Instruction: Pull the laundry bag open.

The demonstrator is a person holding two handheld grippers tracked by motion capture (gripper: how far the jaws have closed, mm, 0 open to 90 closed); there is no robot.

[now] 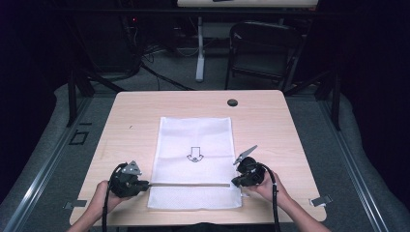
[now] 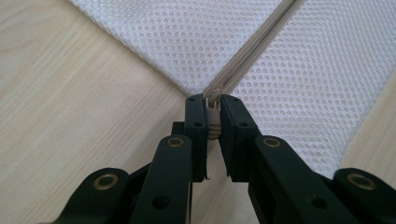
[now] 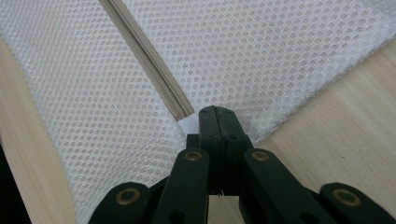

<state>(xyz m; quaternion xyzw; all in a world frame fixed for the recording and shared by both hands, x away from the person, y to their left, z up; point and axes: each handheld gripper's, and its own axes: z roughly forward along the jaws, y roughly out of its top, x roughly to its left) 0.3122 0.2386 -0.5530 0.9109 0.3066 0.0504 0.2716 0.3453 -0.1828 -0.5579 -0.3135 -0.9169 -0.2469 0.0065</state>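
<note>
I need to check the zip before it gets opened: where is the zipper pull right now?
In the left gripper view the zipper pull sits at the mesh bag's edge, pinched by the left gripper.

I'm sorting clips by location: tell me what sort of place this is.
Probably a lab or recording workspace, not a home. A plain wooden table stands between dark metal frames, cables trail over the grey floor, and a folding chair sits behind. A white mesh bag lies on the table.
</note>
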